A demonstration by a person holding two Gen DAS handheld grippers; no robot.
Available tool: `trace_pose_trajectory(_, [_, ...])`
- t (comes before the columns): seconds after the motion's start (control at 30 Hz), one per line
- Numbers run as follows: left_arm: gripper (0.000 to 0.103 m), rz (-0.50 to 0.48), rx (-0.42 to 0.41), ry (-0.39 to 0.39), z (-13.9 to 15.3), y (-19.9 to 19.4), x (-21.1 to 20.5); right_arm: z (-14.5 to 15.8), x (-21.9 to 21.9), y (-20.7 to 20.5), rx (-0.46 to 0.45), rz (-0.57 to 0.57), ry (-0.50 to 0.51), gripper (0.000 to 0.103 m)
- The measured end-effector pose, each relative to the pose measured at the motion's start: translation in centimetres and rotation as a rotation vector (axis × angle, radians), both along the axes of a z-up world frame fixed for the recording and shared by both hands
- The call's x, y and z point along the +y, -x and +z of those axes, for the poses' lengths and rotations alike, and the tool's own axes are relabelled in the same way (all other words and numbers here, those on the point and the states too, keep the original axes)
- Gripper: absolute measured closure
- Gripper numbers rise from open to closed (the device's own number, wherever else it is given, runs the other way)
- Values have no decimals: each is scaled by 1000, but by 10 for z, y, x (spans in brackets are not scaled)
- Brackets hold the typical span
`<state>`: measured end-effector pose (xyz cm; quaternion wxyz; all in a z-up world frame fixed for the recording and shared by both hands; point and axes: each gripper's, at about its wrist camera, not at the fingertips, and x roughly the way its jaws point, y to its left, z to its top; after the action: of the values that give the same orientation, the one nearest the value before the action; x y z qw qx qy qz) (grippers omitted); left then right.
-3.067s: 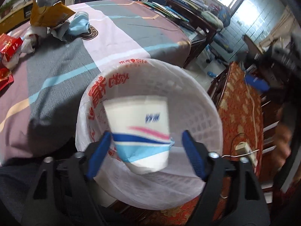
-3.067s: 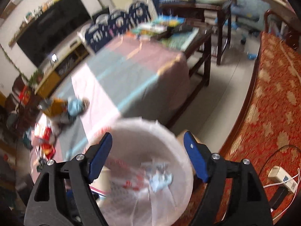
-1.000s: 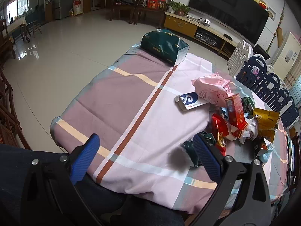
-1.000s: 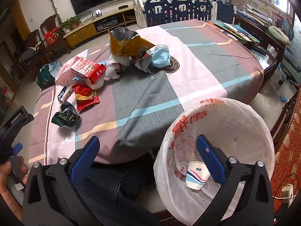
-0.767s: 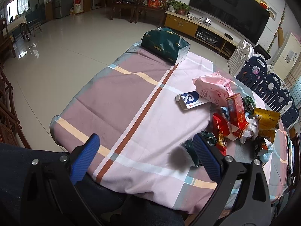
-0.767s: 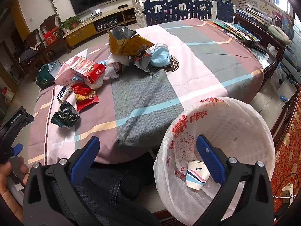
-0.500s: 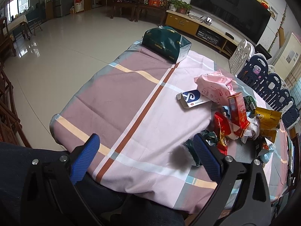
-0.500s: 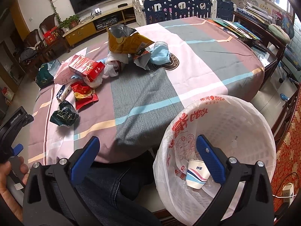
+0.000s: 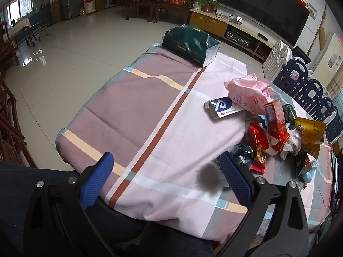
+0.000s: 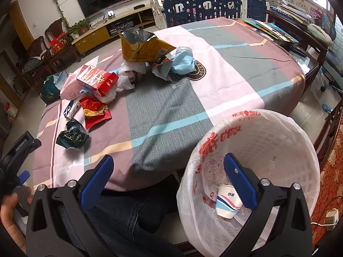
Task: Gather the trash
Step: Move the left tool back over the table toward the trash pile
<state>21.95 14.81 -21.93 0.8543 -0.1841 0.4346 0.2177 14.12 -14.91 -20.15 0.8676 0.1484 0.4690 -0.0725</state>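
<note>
A heap of trash lies on the striped tablecloth [image 10: 171, 98]: a red carton [image 10: 97, 79], a yellow foil bag [image 10: 143, 48], a blue face mask [image 10: 182, 61], a red wrapper [image 10: 94, 110], a dark green wrapper [image 10: 72, 136] and a blue-and-white box [image 9: 223, 107]. Beside the table stands a white bin with a bag liner [image 10: 268, 132], holding a paper cup [image 10: 227, 203]. My left gripper [image 9: 166, 178] hangs open over the near table edge, empty. Above the table edge and the bin rim, my right gripper [image 10: 169, 176] is open and empty.
A dark green gift bag [image 9: 190, 45] sits at the far table end. A pink packet [image 9: 248, 92] rests by the heap. Blue and white fence panels [image 10: 205, 6], a TV cabinet and wooden chairs ring the table. A hand [image 10: 9, 212] holds the left gripper.
The paper cup left my left gripper and lies in the bin. My left gripper swung away to the table's far side. Over the last second both views barely shifted.
</note>
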Motion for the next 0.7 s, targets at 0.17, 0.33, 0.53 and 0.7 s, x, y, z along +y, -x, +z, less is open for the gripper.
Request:
trace_pose_trajectory(0.17, [4, -11, -14, -26, 0, -1, -4, -5, 1, -3, 2, 9, -10, 3])
trace_pose_trajectory(0.33, [4, -27, -35, -85, 6, -1, -10, -13, -6, -3, 14, -6, -31, 3])
trace_pose_trajectory(0.53, [4, -40, -38, -82, 2, -4, -13, -17, -14, -3, 16, -20, -45, 3])
trace_pose_trajectory(0.7, [11, -100, 21, 60, -15, -11, -13, -19, -19, -6, 15, -29, -54, 3])
